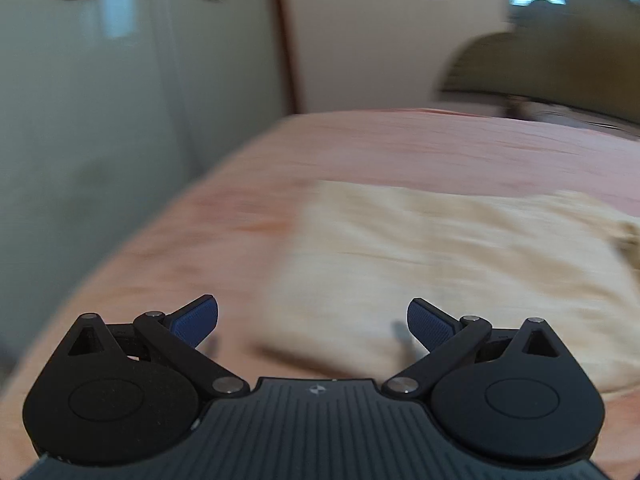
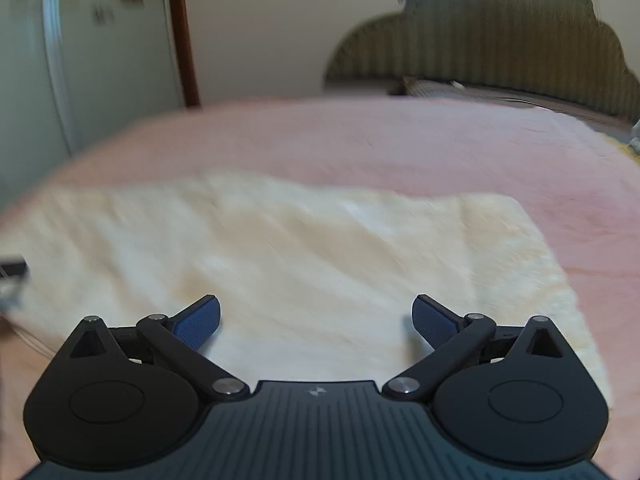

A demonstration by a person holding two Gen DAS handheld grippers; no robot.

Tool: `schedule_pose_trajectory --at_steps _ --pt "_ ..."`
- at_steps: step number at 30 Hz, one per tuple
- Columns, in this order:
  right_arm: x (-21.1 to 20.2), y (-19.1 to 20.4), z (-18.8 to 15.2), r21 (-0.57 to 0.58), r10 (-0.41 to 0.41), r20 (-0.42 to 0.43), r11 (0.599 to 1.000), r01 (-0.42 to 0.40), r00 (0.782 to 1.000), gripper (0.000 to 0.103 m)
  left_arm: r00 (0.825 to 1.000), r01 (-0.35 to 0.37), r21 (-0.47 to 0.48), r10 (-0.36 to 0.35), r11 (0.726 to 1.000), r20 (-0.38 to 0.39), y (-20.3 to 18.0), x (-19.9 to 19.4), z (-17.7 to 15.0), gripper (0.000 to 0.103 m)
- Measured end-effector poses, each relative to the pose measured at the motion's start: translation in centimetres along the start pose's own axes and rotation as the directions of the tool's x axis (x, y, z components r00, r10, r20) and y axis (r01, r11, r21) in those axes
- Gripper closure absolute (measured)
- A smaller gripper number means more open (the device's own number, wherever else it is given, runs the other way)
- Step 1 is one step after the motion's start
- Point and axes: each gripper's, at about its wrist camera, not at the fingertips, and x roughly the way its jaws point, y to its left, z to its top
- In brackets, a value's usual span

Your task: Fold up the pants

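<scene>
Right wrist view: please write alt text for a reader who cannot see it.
Cream pants lie flat on a pink bedspread, blurred by motion. The right gripper hovers over them, jaws wide open and holding nothing. A green headboard stands behind.

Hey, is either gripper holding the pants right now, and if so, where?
Nothing is held. The left gripper and right gripper are both open above the cream pants.

Both the left gripper point(image 1: 313, 322) and the right gripper point(image 2: 316, 322) look alike: matte black linkage arms pinned with silver rivets, round black side discs with triangular cut-outs above them, textured blue finger pads point(image 2: 199, 325), and a ribbed dark grey body with a small pale logo at bottom centre.
</scene>
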Motion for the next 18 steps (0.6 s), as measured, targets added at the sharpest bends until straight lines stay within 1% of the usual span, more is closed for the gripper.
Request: schedule_pose_trajectory --at_steps 1,2,3,4,5,6,7,8,9,10,11,12,13,14,15,16,17,18 --pt "-0.7 0.5 0.3 0.011 0.039 0.044 0.999 -0.040 0.998 0.000 0.998 -0.062 -0.034 0.061 0.998 -0.004 2.3 0.4 0.3 0.000" --pt "-1.4 1.5 0.8 -0.008 0.062 0.089 0.998 -0.061 0.994 0.000 0.992 -0.128 -0.081 0.128 0.988 -0.011 4.8 0.7 0.5 0.000" --pt "-1.9 2.9 1.3 -0.066 0.071 0.113 0.996 -0.064 0.991 0.000 0.980 -0.196 -0.125 0.196 0.972 -0.015 6.9 0.9 0.8 0.001" --pt "-2.2 4.5 1.6 -0.139 0.085 0.130 0.988 -0.066 0.988 0.000 0.962 -0.270 -0.159 0.272 0.950 -0.010 8.8 0.9 1.0 0.001" --pt "-2.5 6.3 1.7 -0.219 0.105 0.138 0.973 -0.073 0.985 0.000 0.935 -0.350 -0.182 0.355 0.919 -0.002 10.5 0.9 1.3 0.001" --pt "-2.6 7.8 1.7 -0.284 0.131 0.133 0.955 -0.089 0.982 0.000 0.899 -0.429 -0.199 0.438 0.881 -0.001 11.9 0.7 1.7 0.001" --pt "-2.5 9.7 1.5 -0.354 0.169 0.111 0.928 -0.120 0.979 0.000 0.875 -0.475 -0.205 0.484 0.856 -0.008 12.9 0.6 2.0 0.002" --pt "-2.4 11.4 1.3 -0.414 0.207 0.085 0.897 -0.155 0.975 0.000 0.872 -0.482 -0.203 0.489 0.852 -0.016 13.5 0.5 2.3 0.002" --pt "-2.3 13.1 1.0 -0.467 0.239 0.068 0.865 -0.181 0.969 0.000 0.891 -0.449 -0.195 0.454 0.872 -0.020 13.8 0.3 2.5 0.002" --pt "-2.1 14.7 0.5 -0.516 0.259 0.051 0.834 -0.196 0.965 0.000 0.926 -0.375 -0.195 0.378 0.906 -0.027 13.8 0.1 2.6 0.002" --pt "-1.8 16.2 -0.1 -0.561 0.265 0.032 0.803 -0.202 0.964 0.000 0.956 -0.293 -0.205 0.291 0.934 -0.040 13.7 0.0 2.6 0.001" --pt "-1.4 17.8 -0.6 -0.606 0.264 0.019 0.770 -0.199 0.964 0.000 0.986 -0.167 -0.227 0.158 0.959 -0.060 13.5 0.0 2.6 0.001" --pt "-1.0 19.6 -1.5 -0.657 0.252 0.015 0.732 -0.181 0.968 0.000 0.997 -0.050 -0.254 0.032 0.966 -0.075 13.2 0.1 2.5 0.001" --pt "-0.5 21.1 -2.4 -0.706 0.223 0.016 0.693 -0.146 0.975 0.000 0.991 0.070 -0.295 -0.100 0.953 -0.089 13.0 0.3 2.3 0.001" --pt "-0.1 22.3 -3.1 -0.748 0.201 0.017 0.652 -0.120 0.980 0.000 0.978 0.144 -0.334 -0.186 0.932 -0.098 12.7 0.6 2.2 0.001" --pt "0.2 23.3 -4.0 -0.791 0.191 0.016 0.603 -0.104 0.981 0.000 0.954 0.223 -0.380 -0.281 0.898 -0.105 12.4 1.0 1.9 0.001" --pt "0.4 23.9 -4.7 -0.815 0.186 0.021 0.572 -0.090 0.982 0.000 0.930 0.277 -0.414 -0.350 0.867 -0.112 12.2 1.5 1.6 0.001" --pt "0.7 24.4 -5.3 -0.833 0.178 0.022 0.547 -0.081 0.984 0.001 0.910 0.308 -0.441 -0.397 0.843 -0.123 12.0 2.0 1.5 0.001"
